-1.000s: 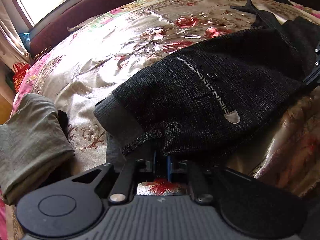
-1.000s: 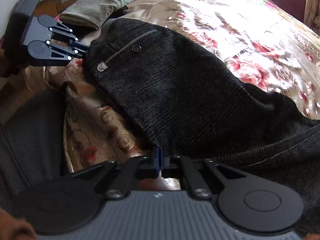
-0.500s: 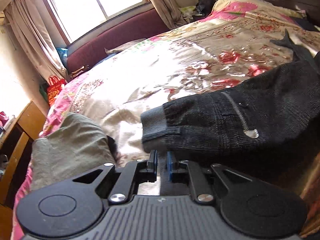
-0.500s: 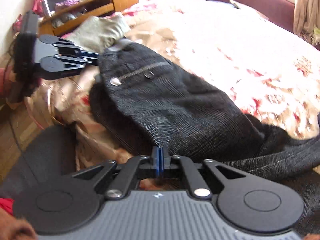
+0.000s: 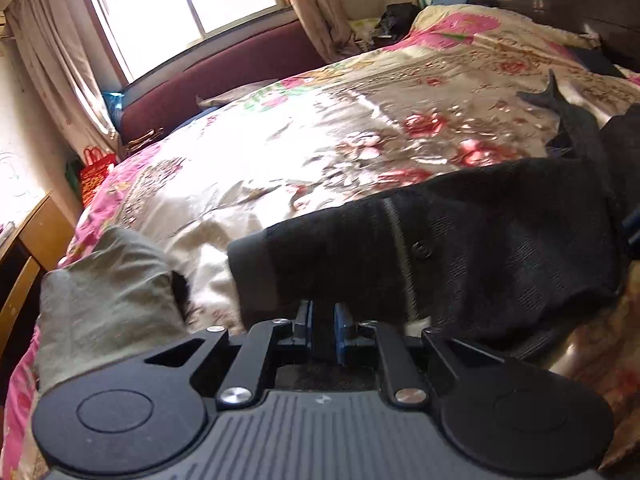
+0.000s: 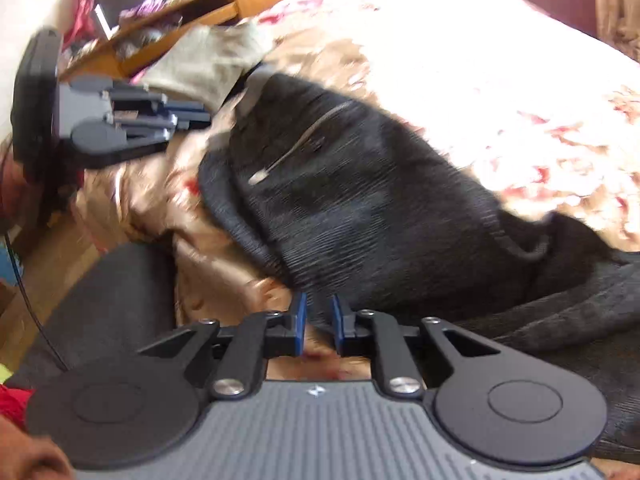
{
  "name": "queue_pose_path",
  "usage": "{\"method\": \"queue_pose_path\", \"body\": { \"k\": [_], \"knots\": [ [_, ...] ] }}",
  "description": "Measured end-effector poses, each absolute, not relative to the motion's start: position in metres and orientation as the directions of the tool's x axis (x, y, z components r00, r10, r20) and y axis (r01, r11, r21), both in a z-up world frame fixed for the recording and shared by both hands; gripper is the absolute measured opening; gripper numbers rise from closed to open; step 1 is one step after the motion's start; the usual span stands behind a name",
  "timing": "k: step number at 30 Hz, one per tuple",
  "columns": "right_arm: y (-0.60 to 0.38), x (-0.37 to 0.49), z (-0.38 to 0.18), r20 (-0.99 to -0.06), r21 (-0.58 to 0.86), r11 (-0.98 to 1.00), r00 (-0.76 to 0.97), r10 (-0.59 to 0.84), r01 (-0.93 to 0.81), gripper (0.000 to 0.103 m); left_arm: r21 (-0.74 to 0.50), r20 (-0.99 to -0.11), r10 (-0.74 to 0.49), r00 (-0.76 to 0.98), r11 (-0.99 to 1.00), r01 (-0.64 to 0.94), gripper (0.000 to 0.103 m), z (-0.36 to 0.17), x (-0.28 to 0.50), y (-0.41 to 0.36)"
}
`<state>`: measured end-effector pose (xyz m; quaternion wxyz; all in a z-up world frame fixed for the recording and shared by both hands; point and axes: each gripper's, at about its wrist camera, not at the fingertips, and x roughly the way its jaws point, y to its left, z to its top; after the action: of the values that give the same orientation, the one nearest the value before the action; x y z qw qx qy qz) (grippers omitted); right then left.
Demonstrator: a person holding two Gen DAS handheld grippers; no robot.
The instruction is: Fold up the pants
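Note:
Dark knit pants (image 5: 480, 248) lie across a flowered satin bedspread (image 5: 280, 160), with the back pocket and its button facing up. My left gripper (image 5: 323, 312) is shut on the grey waistband corner, and dark cloth fills the narrow gap between its blue pads. In the right wrist view the pants (image 6: 360, 200) are blurred, and the left gripper (image 6: 204, 118) sits at their far left corner. The jaws of my right gripper (image 6: 318, 308) are opening. Their pads stand apart at the pants' near edge, and bedspread shows between them.
A folded grey-green garment (image 5: 104, 300) lies at the bed's left corner. A wooden desk (image 6: 192, 4) stands beyond it. A maroon headboard (image 5: 224, 76) runs under the window. A dark seat (image 6: 112, 300) sits by the bed's near edge. A hand (image 6: 32, 460) shows at the lower left.
The right gripper's pads, pressed together on the pants' edge before, have parted. Both grippers rose and tilted up, and the left one lifted the waistband corner.

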<state>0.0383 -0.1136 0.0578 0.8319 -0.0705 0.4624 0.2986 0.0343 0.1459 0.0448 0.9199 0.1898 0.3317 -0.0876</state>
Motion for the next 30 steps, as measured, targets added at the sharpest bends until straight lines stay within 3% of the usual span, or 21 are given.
{"method": "queue_pose_path", "body": {
  "k": [3,8,13,21,23,24,25,26,30],
  "knots": [
    [-0.163,0.052,0.069,-0.783,0.169,0.895,0.495,0.377,-0.414,0.027,0.257,-0.654,-0.127,0.746,0.890,0.377,0.028,0.038,0.042,0.107],
    [-0.260,0.103,0.058,-0.773,0.165,0.986,0.619,0.138,-0.013,0.030,0.186,-0.659,-0.301,0.689,0.823,0.537,0.028,0.037,0.046,0.028],
    [-0.338,0.174,0.051,-0.755,0.197,0.957,0.655,0.010,0.213,0.032,0.125,-0.653,-0.441,0.615,0.739,0.662,0.031,0.042,0.057,-0.046],
    [-0.389,0.273,0.029,-0.770,0.160,0.911,0.626,-0.125,0.380,0.039,0.166,-0.704,-0.407,0.582,0.702,0.692,0.036,0.012,0.111,-0.143],
    [-0.395,0.290,0.017,-0.789,0.094,0.908,0.586,-0.182,0.409,0.037,0.180,-0.726,-0.385,0.570,0.694,0.697,0.039,-0.002,0.115,-0.154],
    [-0.401,0.295,0.011,-0.799,0.088,0.900,0.569,-0.193,0.428,0.031,0.186,-0.737,-0.375,0.563,0.688,0.702,0.039,-0.007,0.117,-0.159],
    [-0.408,0.296,0.006,-0.808,0.114,0.892,0.564,-0.174,0.438,0.011,0.194,-0.741,-0.369,0.561,0.681,0.706,0.039,-0.011,0.117,-0.163],
    [-0.418,0.294,0.003,-0.814,0.154,0.878,0.562,-0.147,0.453,0.004,0.206,-0.740,-0.365,0.565,0.677,0.706,0.039,-0.013,0.116,-0.166],
    [-0.445,0.265,0.021,-0.769,0.277,0.863,0.636,-0.064,0.422,0.003,0.192,-0.747,-0.366,0.555,0.681,0.707,0.038,-0.012,0.119,-0.169]
  ]
}}
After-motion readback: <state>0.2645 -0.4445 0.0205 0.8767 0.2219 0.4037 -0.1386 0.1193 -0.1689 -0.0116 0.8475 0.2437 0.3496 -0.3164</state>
